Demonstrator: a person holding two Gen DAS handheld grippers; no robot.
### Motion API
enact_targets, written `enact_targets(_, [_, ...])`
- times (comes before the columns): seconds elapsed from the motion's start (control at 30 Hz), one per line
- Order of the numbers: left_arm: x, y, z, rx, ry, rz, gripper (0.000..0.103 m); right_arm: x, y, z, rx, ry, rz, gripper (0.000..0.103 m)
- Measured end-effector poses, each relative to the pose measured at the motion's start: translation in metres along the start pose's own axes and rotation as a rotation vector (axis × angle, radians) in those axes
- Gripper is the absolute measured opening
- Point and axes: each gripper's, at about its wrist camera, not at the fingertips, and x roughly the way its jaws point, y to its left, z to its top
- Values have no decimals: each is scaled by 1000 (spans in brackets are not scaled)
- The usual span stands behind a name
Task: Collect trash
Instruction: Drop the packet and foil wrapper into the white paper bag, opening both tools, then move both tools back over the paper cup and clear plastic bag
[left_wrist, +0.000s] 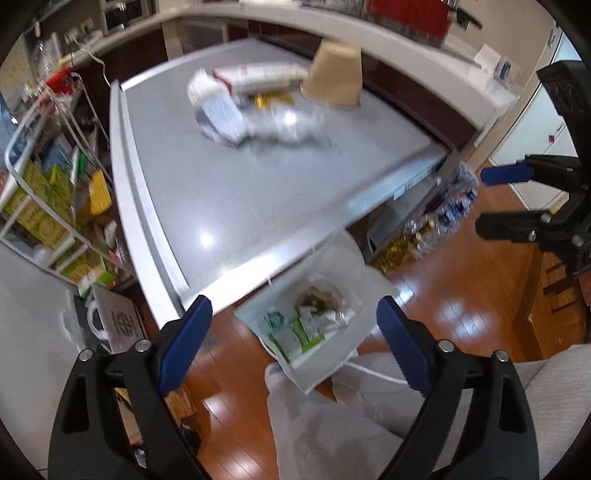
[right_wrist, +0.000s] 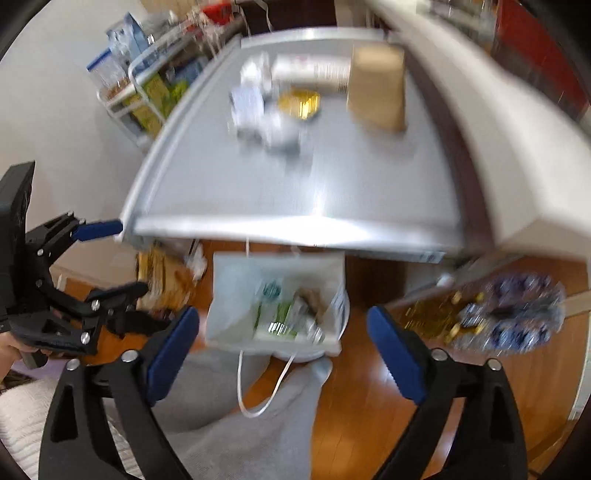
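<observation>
1. Left wrist view: the left gripper (left_wrist: 295, 325) hangs above the wooden floor (left_wrist: 461, 295), just off the near edge of the grey table (left_wrist: 229, 192), and tilts downward. Its blue-padded jaws stand wide apart with nothing between them.
2. Framed in that gap, lower down, is the white paper bag (left_wrist: 332, 354), which sits on the floor just beside the table edge. It holds green-and-white wrappers and some crumpled scraps.
3. On the far part of the table lies the trash pile (left_wrist: 255, 107), blurred: crumpled white packaging, clear plastic and something yellow. The brown paper cup (left_wrist: 334, 75) stands upside down just beside it.
4. At the right edge the right gripper (left_wrist: 491, 199) juts in from the side, level and well clear of the table, jaws parted and empty.
5. Right wrist view: the right gripper (right_wrist: 284, 332) also tilts down over the paper bag (right_wrist: 229, 295), jaws spread wide and empty.
6. The bag's white cord handles trail onto the person's grey-trousered leg (right_wrist: 258, 424).
7. The trash pile (right_wrist: 269, 107) and the cup (right_wrist: 376, 88) remain on the tabletop (right_wrist: 295, 184), heavily blurred.
8. On the left the left gripper (right_wrist: 122, 254) reaches in sideways beside the table corner, jaws apart, a hand (right_wrist: 11, 350) partly visible on its grip.
</observation>
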Motion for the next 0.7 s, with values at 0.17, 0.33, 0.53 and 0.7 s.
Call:
enact_targets(0.17, [-12, 1, 25, 26, -89, 58, 98, -24, 1, 40, -16, -157, -89, 99])
enact_targets(0.33, [-1, -1, 57, 127, -172, 155, 98, -23, -6, 95, -17, -255, -176, 99])
enact_targets(0.53, [33, -8, 84, 220, -178, 215, 98, 7, -18, 144, 21, -241, -190, 99])
enact_targets(0.7, [47, -10, 102, 270, -187, 204, 98, 38, -22, 160, 41, -185, -189, 99])
